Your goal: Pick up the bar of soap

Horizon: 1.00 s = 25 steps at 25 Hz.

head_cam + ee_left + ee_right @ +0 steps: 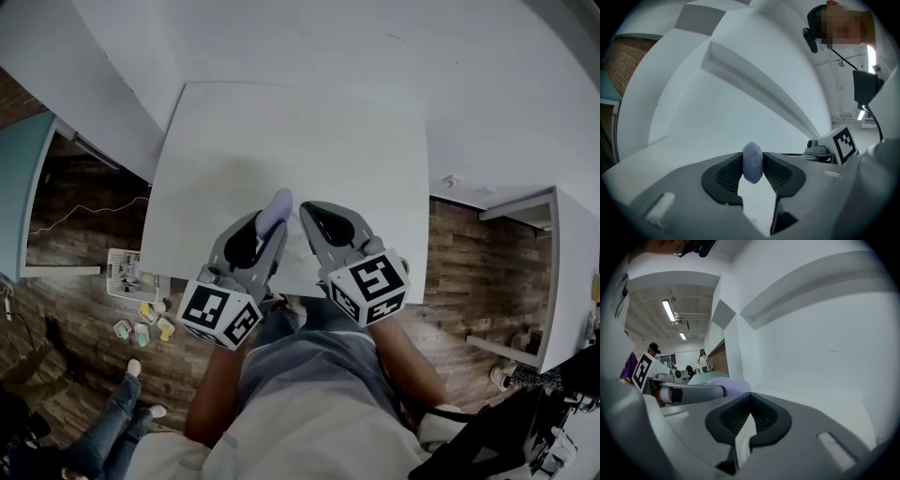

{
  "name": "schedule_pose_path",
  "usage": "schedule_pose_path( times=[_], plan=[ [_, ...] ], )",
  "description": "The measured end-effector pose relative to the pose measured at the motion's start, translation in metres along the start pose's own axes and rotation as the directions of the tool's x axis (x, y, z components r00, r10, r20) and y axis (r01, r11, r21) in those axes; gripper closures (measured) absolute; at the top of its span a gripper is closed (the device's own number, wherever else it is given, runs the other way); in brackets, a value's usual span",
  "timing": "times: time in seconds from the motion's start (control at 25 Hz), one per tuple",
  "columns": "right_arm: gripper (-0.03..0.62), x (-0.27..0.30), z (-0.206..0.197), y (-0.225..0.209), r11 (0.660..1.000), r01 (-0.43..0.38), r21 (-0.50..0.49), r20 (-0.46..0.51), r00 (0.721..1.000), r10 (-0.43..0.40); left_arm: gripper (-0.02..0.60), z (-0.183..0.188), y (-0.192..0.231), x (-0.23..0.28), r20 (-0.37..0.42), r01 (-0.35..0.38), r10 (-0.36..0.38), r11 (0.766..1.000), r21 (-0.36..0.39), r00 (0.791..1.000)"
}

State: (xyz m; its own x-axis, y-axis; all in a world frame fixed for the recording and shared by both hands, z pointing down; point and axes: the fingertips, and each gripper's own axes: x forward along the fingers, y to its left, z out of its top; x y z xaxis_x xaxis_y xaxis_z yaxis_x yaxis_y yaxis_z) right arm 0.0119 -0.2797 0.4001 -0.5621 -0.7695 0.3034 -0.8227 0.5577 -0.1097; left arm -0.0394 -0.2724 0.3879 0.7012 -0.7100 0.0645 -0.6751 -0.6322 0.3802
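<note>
A pale lavender bar of soap (275, 210) is pinched between the pads of my left gripper (270, 223), lifted above the white table (281, 131). In the left gripper view the soap (752, 162) stands on edge between the two dark pads, with the gripper (753, 169) shut on it. My right gripper (307, 217) hangs beside it on the right, jaws together with nothing in them. In the right gripper view that gripper (749, 405) is shut, and the soap (732, 386) shows to its left, held by the left gripper's fingers (693, 393).
The table's near edge lies just under both grippers. Wooden floor (469, 272) surrounds the table. A small basket (127, 274) and several small items (145, 323) lie on the floor at the left. A white desk (562, 272) stands at the right. People stand far off (702, 361).
</note>
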Motion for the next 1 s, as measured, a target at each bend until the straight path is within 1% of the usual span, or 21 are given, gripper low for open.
schedule_pose_path(
  times=[0.12,0.32,0.48,0.64,1.0],
  plan=[
    [0.591,-0.007,0.012,0.0,1.0,0.011,-0.002,0.041,0.999,-0.011,0.445,0.012,-0.003,-0.001,0.008,-0.019,0.019,0.999,0.036,1.0],
    [0.591,-0.016,0.029,0.003,1.0,0.016,-0.014,0.103,0.995,-0.015,0.445,0.027,-0.004,-0.004,0.05,-0.039,0.035,0.995,0.092,0.998],
    [0.591,-0.02,0.035,0.007,1.0,0.018,-0.02,0.128,0.992,-0.015,0.445,0.032,-0.006,-0.007,0.07,-0.05,0.043,0.993,0.109,0.997],
    [0.591,-0.023,0.039,0.006,1.0,0.021,-0.019,0.147,0.989,-0.018,0.445,0.037,-0.008,-0.007,0.095,-0.059,0.045,0.988,0.143,0.994],
    [0.591,-0.025,0.039,0.008,0.999,0.018,-0.029,0.146,0.989,-0.014,0.445,0.037,-0.01,-0.008,0.101,-0.066,0.051,0.986,0.151,0.994]
  ],
)
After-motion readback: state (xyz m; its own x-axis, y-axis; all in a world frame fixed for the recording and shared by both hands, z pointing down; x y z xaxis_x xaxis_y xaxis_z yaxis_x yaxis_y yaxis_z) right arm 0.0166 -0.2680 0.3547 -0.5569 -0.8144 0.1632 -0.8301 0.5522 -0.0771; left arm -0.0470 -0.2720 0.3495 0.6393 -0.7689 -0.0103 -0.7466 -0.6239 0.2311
